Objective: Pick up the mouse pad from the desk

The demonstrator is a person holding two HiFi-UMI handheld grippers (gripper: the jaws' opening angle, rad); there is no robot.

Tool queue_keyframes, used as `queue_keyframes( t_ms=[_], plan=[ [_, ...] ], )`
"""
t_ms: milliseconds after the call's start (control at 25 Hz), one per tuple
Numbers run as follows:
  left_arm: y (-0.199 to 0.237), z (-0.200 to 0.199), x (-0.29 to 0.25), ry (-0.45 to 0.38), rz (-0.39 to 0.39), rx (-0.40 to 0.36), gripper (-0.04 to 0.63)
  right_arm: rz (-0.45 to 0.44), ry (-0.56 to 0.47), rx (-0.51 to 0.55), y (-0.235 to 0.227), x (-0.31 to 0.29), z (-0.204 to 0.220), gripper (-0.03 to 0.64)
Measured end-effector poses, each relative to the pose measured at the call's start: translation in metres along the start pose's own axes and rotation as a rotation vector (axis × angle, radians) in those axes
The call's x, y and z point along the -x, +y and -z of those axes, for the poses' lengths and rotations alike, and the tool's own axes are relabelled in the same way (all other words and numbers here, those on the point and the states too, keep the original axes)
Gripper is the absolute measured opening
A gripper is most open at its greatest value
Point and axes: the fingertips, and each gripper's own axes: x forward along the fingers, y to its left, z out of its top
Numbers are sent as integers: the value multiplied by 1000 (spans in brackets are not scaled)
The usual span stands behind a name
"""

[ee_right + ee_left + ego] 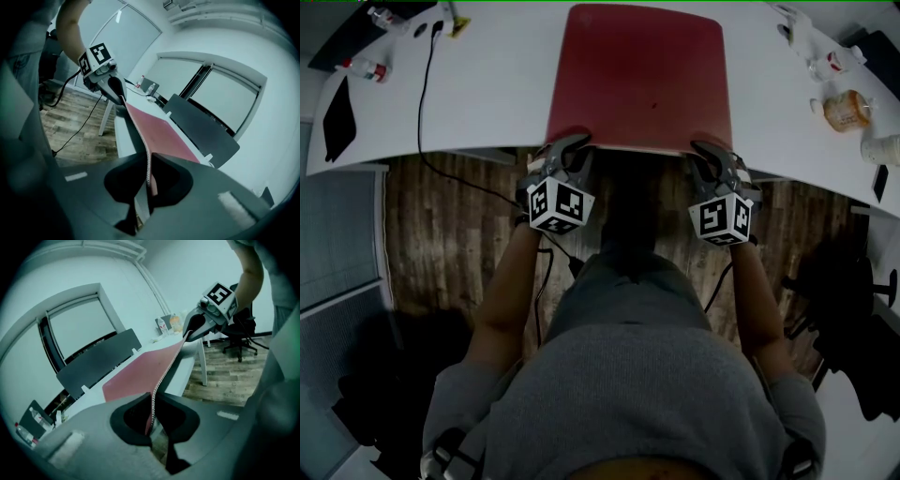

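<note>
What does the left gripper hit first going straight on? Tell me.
The left gripper is shut on the near edge of the flat red mouse pad; straight on, it would probably meet the white desk beneath that pad, though depth is unclear.

Dim, teal-tinted pics w/ fisheye bend + dark vignette at edges; close-up jaws blurry.

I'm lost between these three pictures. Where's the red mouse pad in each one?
Head view: mouse pad top centre, near edge pinched by left gripper and right gripper.
Left gripper view: mouse pad rises from the jaws at bottom centre toward upper right.
Right gripper view: mouse pad rises from the jaws at bottom centre toward upper left.
Shared landmark: the white desk beneath it.
</note>
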Motion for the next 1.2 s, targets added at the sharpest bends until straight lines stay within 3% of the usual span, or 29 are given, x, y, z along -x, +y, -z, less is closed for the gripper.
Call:
queue_keyframes(
  t_ms=[200,560,800,1000,1200],
  plan=[
    [24,-33,34,-73,-6,226,28,29,-77,-114,-25,31,-37,18],
    [49,-110,116,-165,81,423,25,-3,-291,-318,-69,111,-123,18],
    [41,-141,165,-223,202,412,23,-86,-331,-394,-77,160,-151,18],
    [31,-157,201,-203,275,335,21,-243,-319,-360,-64,195,-167,18],
    [27,-167,236,-206,355,303,21,-404,-328,-283,-46,231,-185,18]
  ],
)
